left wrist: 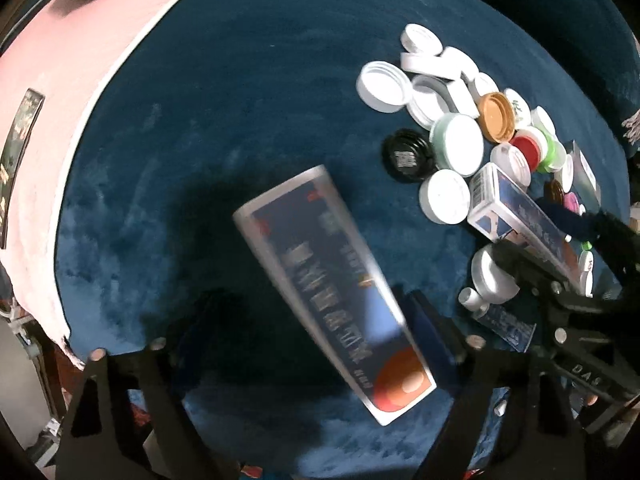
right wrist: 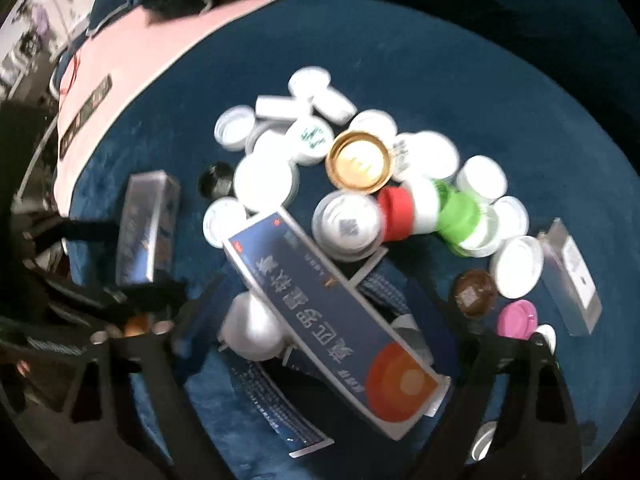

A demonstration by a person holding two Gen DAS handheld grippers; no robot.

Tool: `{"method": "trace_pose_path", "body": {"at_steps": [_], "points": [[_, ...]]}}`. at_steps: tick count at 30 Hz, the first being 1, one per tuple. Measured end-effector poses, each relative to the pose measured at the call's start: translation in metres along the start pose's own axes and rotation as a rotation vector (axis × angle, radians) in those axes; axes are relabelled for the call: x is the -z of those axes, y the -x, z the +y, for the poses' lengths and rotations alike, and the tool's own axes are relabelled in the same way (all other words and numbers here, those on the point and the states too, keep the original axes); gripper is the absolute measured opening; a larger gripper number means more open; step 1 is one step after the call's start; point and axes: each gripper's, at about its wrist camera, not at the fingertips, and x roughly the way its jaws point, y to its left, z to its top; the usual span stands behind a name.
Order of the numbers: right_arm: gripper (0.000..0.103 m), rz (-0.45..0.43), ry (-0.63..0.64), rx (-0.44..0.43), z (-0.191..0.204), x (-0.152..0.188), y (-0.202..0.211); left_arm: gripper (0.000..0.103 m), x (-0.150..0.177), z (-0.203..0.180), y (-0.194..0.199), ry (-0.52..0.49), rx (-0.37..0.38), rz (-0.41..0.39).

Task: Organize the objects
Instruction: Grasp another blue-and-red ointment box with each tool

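A long dark-blue carton with an orange disc [left wrist: 332,292] lies slanted on the blue velvet surface [left wrist: 240,100], blurred. My left gripper [left wrist: 316,308] points down over it, open; the carton lies between the fingers, close to the right finger [left wrist: 428,320] and well apart from the left one. A second carton of the same kind [right wrist: 332,320] lies diagonally on the clutter between the fingers of my right gripper [right wrist: 328,300], which is open with gaps on both sides. The left wrist view shows that second carton [left wrist: 520,216] with the right gripper [left wrist: 552,280] over it.
A heap of bottle caps [right wrist: 360,168], mostly white with gold, red, green, black and pink ones, spreads behind the cartons. A white bottle [right wrist: 248,328] and flat blue packets [right wrist: 272,400] lie under the right carton. A small silver box [right wrist: 572,276] sits right. The pink side wall [left wrist: 60,100] borders the left.
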Motion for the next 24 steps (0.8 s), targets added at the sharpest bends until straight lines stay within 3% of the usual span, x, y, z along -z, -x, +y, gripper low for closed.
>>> {"method": "trace_pose_path", "body": {"at_steps": [2, 4, 9, 13, 17, 24], "points": [[0.057, -0.008, 0.037, -0.002, 0.008, 0.004, 0.004, 0.080, 0.002, 0.002, 0.000, 0.002, 0.011, 0.000], [0.045, -0.010, 0.047, -0.018, 0.012, 0.008, 0.008, 0.068, 0.005, 0.002, 0.000, 0.002, 0.009, -0.004], [0.044, -0.031, 0.038, 0.004, 0.022, 0.018, 0.014, 0.061, 0.009, -0.007, -0.004, -0.007, 0.030, 0.000], [0.045, -0.034, -0.006, 0.019, 0.029, 0.018, 0.005, 0.060, 0.018, -0.021, -0.003, -0.073, -0.006, -0.007], [0.043, -0.077, -0.071, 0.057, 0.029, 0.020, 0.011, 0.044, 0.028, -0.028, 0.007, -0.092, 0.040, -0.024], [0.043, -0.199, -0.205, 0.060, 0.030, 0.044, 0.051, 0.039, 0.052, -0.059, 0.039, -0.197, 0.083, -0.125]]}}
